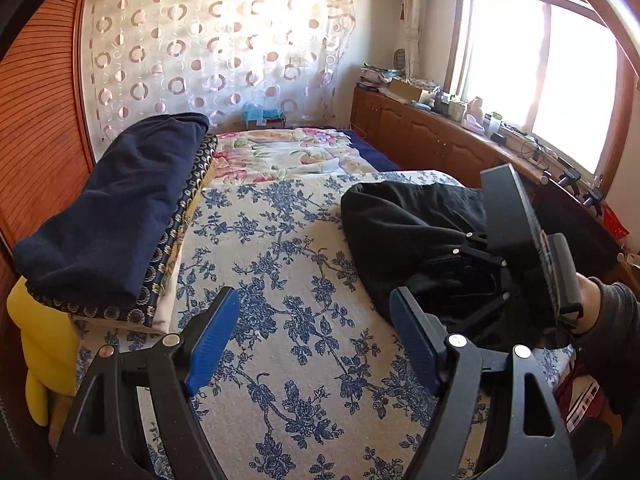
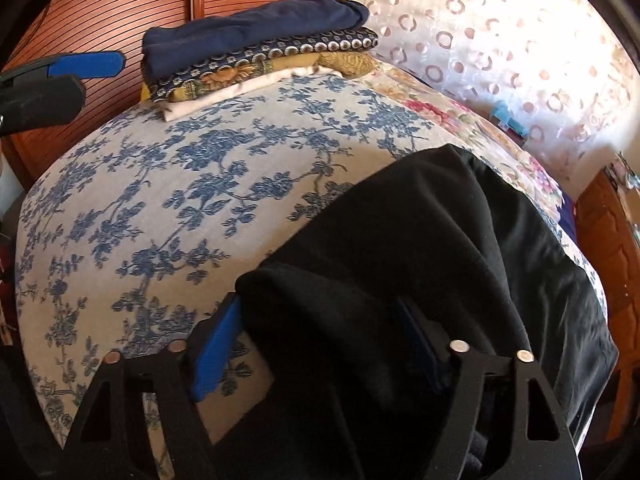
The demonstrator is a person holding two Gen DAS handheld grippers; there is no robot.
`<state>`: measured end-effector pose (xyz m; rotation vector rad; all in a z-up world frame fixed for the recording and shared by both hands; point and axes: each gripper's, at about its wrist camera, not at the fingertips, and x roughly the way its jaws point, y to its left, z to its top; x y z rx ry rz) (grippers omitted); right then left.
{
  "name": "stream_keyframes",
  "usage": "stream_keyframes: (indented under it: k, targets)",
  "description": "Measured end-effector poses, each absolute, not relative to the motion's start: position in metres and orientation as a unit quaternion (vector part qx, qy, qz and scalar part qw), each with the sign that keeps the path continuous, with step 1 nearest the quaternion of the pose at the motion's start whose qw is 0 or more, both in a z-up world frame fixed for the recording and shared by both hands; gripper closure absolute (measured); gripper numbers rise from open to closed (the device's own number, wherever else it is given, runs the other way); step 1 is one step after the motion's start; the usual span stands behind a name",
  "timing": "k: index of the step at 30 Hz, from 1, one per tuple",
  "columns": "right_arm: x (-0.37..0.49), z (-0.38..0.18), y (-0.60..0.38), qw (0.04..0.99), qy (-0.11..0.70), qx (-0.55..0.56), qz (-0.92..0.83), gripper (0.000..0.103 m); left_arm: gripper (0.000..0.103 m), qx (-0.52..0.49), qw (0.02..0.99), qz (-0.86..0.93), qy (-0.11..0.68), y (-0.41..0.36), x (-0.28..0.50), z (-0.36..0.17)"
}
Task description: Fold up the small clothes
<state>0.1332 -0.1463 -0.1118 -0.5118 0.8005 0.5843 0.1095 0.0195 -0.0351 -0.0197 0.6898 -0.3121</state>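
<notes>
On the bed, seen from the left wrist, the blue flower cover point(image 1: 280, 280) is lying flat with lots of open room in the middle. The left gripper point(image 1: 314, 340) is hanging over that bare part, and its two blue fingers point(image 1: 212, 340) are spreading wide with nothing between them. One black garment point(image 1: 408, 232) is lying bunched up near the right edge of the bed. The right gripper point(image 1: 520, 232) is sitting on it, and a hand point(image 1: 592, 300) in a dark sleeve is holding that gripper. One stack of folded clothes point(image 1: 116, 216) is sitting along the left edge, beside the wooden slat doors point(image 1: 36, 120). A long wooden cupboard point(image 1: 420, 132) under the window is carrying many small things, too small to count.

From the right wrist, the black garment point(image 2: 420, 240) is covering the right gripper point(image 2: 320, 344). One blue finger point(image 2: 218, 348) is showing at the left of the cloth and the other is mostly hiding under it, so I cannot tell if they are pinching it. The stack point(image 2: 260, 40) is showing four folded layers, dark blue on top. The left gripper point(image 2: 80, 66) is poking in at the left edge.
</notes>
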Motion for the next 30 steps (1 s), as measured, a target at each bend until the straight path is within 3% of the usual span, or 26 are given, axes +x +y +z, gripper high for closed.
stream_keyframes:
  k: [2, 3, 10, 15, 22, 30]
  targets:
    - [0.135, -0.109, -0.147, 0.854, 0.372, -0.242, 0.271, 0.064, 0.025, -0.007, 0.928, -0.155, 0.338, 0.018, 0.112, -0.038]
    - [0.134, -0.105, -0.152, 0.860, 0.368, -0.228, 0.270, 0.093, 0.025, -0.007, 0.928, -0.157, 0.338, 0.017, 0.113, -0.039]
    - [0.156, -0.041, -0.232, 0.912, 0.313, -0.070, 0.256, 0.093, 0.025, -0.002, 0.921, -0.176, 0.349, 0.001, 0.131, -0.045]
    - [0.177, -0.015, -0.295, 0.934, 0.293, -0.033, 0.202, 0.093, 0.025, 0.007, 0.914, -0.189, 0.358, -0.018, 0.153, -0.048]
    - [0.225, -0.023, -0.359, 0.935, 0.325, -0.004, 0.142, 0.093, 0.025, 0.030, 0.902, -0.213, 0.373, -0.054, 0.180, -0.054]
    - [0.263, -0.043, -0.360, 0.925, 0.363, -0.002, 0.116, 0.093, 0.025, 0.049, 0.887, -0.243, 0.390, -0.091, 0.205, -0.064]
